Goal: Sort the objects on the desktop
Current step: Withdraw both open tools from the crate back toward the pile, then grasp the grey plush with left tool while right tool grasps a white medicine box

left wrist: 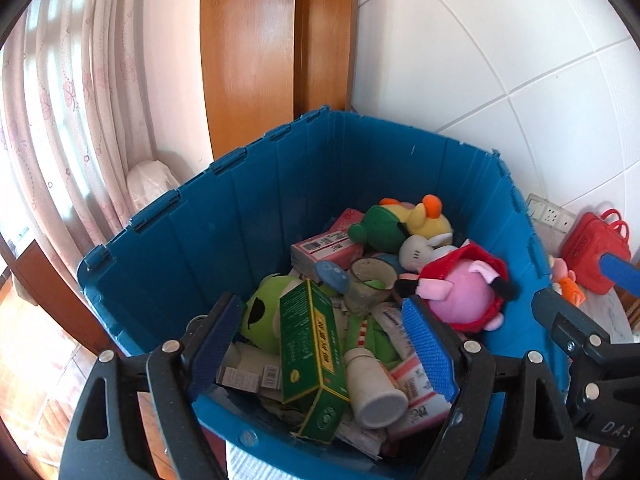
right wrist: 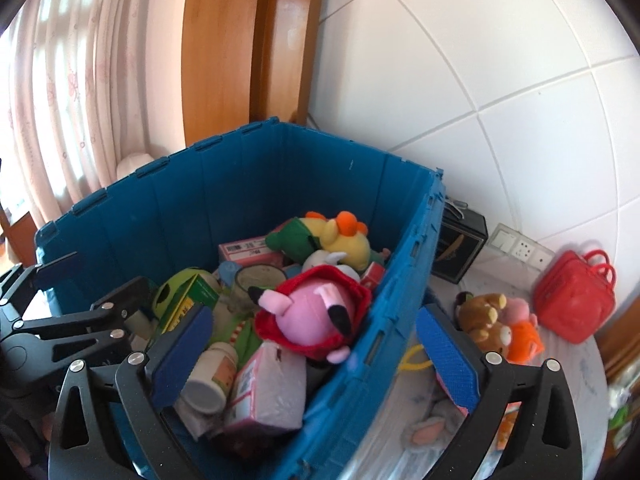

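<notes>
Blue crate (left wrist: 256, 216) is packed: pink plush (right wrist: 316, 316) in red on top near the right wall, green box (left wrist: 310, 356) tilted on end, white bottle (left wrist: 374, 390) lying cap toward the camera, pink packets, more plush at the back. These look already sorted.

What's left sits outside, on the table (right wrist: 576, 392) right of the crate: brown plush (right wrist: 482, 314) touching an orange-pink plush (right wrist: 524, 330), red bag (right wrist: 572, 296) behind them, a grey plush low in the right view.

Left gripper (left wrist: 326, 350) hangs over the crate, jaws wide, nothing pinched; green box and bottle lie under the gap, not held. Right gripper (right wrist: 318, 362) straddles the crate's right wall, one finger inside, one outside, jaws spread fully, empty.

Key relation: leftover toys lie to the right and ahead of the right gripper, beyond the crate wall. Right hand is clearly nearer; left would have to cross the crate. The brown-orange pair's long axis runs roughly left-right across the view, so I'd guess a grip across its short side.
</notes>
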A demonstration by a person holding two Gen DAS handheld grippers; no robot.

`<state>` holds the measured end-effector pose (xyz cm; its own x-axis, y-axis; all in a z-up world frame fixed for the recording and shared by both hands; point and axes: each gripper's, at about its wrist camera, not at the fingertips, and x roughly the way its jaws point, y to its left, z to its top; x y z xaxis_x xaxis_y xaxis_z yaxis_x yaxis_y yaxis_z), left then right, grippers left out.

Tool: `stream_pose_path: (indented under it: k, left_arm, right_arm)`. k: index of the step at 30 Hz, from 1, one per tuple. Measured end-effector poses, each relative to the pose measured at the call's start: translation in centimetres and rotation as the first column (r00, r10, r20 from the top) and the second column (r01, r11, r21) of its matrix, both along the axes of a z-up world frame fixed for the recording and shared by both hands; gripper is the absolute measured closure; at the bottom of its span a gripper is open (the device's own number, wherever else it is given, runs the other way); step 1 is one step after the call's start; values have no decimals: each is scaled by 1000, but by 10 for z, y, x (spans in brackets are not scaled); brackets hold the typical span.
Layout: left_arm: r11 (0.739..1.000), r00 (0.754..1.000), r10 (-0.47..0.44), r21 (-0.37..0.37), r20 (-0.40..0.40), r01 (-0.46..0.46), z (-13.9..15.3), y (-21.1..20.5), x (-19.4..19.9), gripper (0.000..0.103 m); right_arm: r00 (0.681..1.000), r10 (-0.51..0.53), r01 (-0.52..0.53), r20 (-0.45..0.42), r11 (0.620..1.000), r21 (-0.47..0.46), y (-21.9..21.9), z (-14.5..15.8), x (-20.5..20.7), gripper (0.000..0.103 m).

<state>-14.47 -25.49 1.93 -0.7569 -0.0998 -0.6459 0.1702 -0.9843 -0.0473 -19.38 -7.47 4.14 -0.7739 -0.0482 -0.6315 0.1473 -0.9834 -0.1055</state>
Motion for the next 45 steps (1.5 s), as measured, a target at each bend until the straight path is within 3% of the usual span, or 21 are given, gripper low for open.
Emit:
stream_pose_path:
  k: [8, 14, 18, 21, 24, 30, 33, 39, 45]
  left_arm:
    - [995, 980, -100, -13, -170, 100, 30, 63, 46, 20]
    - [976, 938, -218, -57, -270, 211, 48, 143, 74, 20]
    - [954, 911, -299, -69, -286, 291, 41, 202, 79, 20]
    - [933, 902, -358, -62, -240, 354, 24, 245, 72, 20]
    - [925, 909, -379, -39, -171, 379, -4, 281, 59, 20]
    - [931, 931, -364, 32, -1, 364, -72, 334, 26, 20]
    - [934, 931, -356, 62, 84, 352, -110, 356, 10, 20]
    - [939, 902, -344, 102, 261, 329, -183, 397, -16, 20]
    - [947, 875, -321, 97, 363, 307, -229, 423, -41, 20]
  right_arm:
    - [995, -69, 65, -69, 996, -52, 71, 11, 49, 0]
    - [977, -189, 184, -103, 981, -58, 152, 11, 85, 0]
    - [958, -275, 271, -84, 961, -57, 219, -2, 107, 0]
    - [945, -322, 319, -59, 946, -62, 262, -15, 119, 0]
    - [923, -384, 382, -16, 923, -53, 314, -38, 132, 0]
    - [861, -500, 506, 96, 861, -49, 409, -90, 155, 0]
    - [822, -548, 560, 157, 827, -46, 452, -119, 162, 0]
    - [757, -587, 622, 285, 782, -39, 514, -177, 163, 0]
    - [755, -536, 606, 377, 790, -90, 543, -219, 147, 0]
